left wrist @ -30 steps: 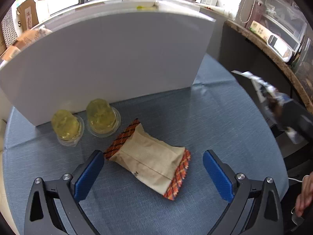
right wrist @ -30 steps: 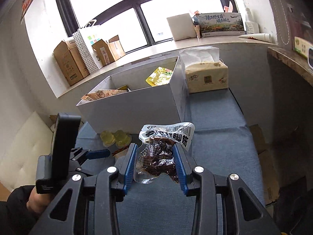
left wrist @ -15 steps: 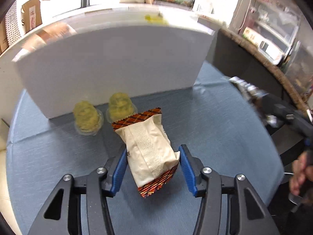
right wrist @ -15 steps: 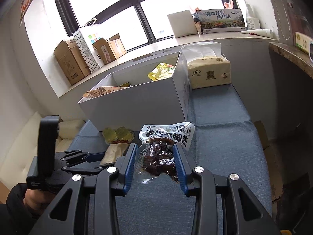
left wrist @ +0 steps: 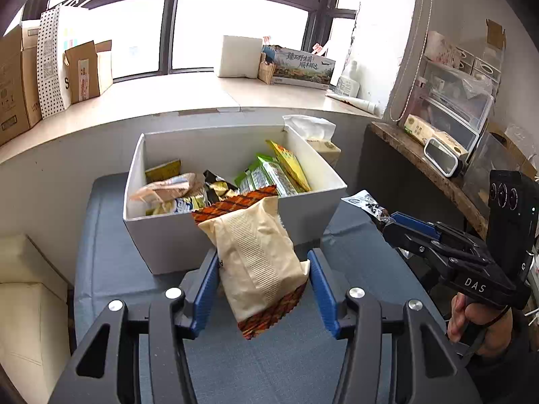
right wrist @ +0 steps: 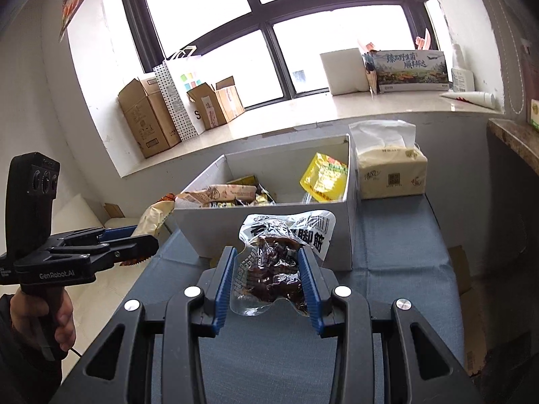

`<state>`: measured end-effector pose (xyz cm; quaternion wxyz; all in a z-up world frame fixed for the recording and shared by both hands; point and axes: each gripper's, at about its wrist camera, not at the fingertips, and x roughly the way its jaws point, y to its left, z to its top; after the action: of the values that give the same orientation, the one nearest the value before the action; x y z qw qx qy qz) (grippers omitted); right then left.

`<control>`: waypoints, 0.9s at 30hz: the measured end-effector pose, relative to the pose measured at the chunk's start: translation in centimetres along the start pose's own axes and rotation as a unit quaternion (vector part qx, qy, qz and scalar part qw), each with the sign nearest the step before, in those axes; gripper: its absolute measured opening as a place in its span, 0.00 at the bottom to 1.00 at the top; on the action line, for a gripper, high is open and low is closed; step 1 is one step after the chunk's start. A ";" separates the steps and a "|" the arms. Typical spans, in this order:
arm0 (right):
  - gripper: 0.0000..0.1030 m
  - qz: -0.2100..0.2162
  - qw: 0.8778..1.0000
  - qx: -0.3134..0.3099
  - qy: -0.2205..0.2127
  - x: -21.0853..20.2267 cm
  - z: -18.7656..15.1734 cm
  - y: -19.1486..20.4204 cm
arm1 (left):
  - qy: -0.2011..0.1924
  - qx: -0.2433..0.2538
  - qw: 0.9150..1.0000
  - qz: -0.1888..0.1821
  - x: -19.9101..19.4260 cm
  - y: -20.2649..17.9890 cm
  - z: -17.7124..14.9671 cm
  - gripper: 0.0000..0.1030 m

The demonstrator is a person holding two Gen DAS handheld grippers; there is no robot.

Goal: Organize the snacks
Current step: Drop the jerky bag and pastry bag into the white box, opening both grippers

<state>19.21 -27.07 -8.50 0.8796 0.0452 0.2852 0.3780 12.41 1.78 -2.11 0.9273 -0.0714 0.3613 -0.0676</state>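
My left gripper [left wrist: 259, 282] pinches the beige snack packet [left wrist: 257, 256] across its lower half, both blue pads pressed against its sides. The packet stands nearly upright, orange-checked end seals above and below the grip; I judge this leaves the top free to tip forward. The white box [left wrist: 168, 239] sits ahead of these jaws, already part-filled with packets. My right gripper [right wrist: 266, 279] is clamped on the clear pouch of dark snacks [right wrist: 276, 266], printed top flopping forward above the pads. The box [right wrist: 269, 229] lies directly ahead of these jaws too, on the blue cloth [right wrist: 397, 269]. Both packets ride above the cloth, level with the near wall, apparently for dropping in. The tissue pack [right wrist: 390, 175] stands beyond the right gripper, just beside the box's right wall.
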 end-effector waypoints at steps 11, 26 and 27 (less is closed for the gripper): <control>0.40 0.024 1.000 -0.014 -0.010 4.0 8.6 0.0 | -0.021 -0.012 1.000 0.014 1.5 1.0 8.9 0.56; 1.00 0.050 0.997 0.046 0.021 13.1 14.6 -3.7 | 0.030 0.010 0.998 0.063 11.5 4.8 10.4 1.00; 1.00 0.045 0.998 0.042 0.019 12.9 14.4 -3.6 | 0.031 0.013 0.997 0.067 11.5 4.7 10.3 1.00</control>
<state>36.38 -18.77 -3.62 0.8534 0.0879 0.3150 0.4058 28.13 5.25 -3.05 0.9190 -0.0325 0.3927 -0.0119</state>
